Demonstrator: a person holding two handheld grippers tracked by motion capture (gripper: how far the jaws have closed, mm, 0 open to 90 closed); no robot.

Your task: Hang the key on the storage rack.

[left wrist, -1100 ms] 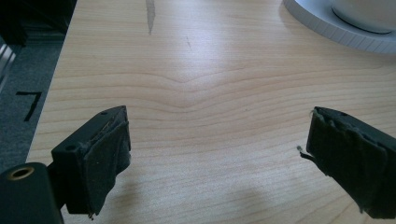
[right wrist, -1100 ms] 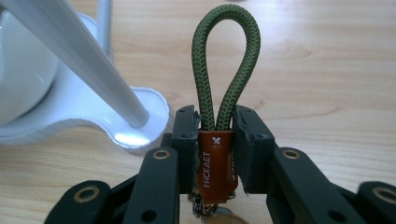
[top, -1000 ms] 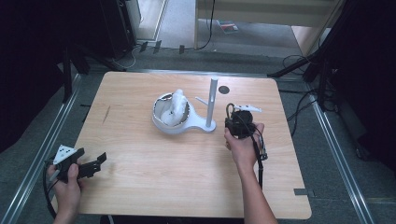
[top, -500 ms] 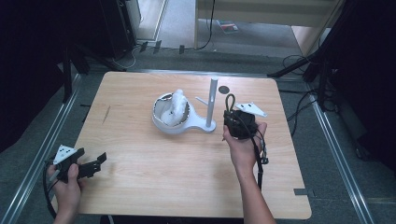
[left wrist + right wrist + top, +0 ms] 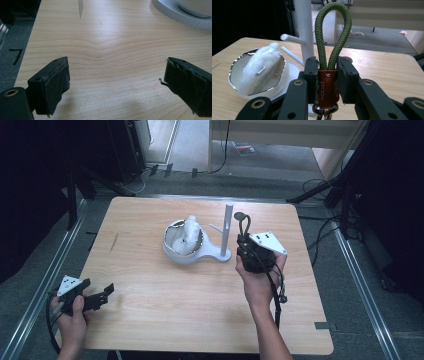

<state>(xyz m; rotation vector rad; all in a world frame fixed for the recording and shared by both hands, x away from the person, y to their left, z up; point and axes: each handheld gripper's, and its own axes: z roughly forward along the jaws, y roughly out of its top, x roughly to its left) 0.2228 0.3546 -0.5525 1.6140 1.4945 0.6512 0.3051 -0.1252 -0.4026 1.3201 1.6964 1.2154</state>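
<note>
At the near left corner of the wooden tabletop [image 5: 150,315], the left tool [image 5: 102,294] rests with jaws spread wide, holding nothing. Farther right, the right tool [image 5: 327,72] pinches a green cord keychain [image 5: 332,32] upright, just beside a white stand [image 5: 227,227] and bowl [image 5: 175,251] holding something white.

The counter [image 5: 200,310] is evenly lit from overhead, while the floor beyond its far edge is brighter and the room on both sides of it drops into near black. The high view is soft and a bit grainy. In the left gripper view a broad pale glare lies on the wood past the tongs [image 5: 117,82], with a faint shadow beneath them. In the right gripper view the green cord loop [image 5: 333,35] is sharp; the white stand [image 5: 303,30] behind it blurs.
</note>
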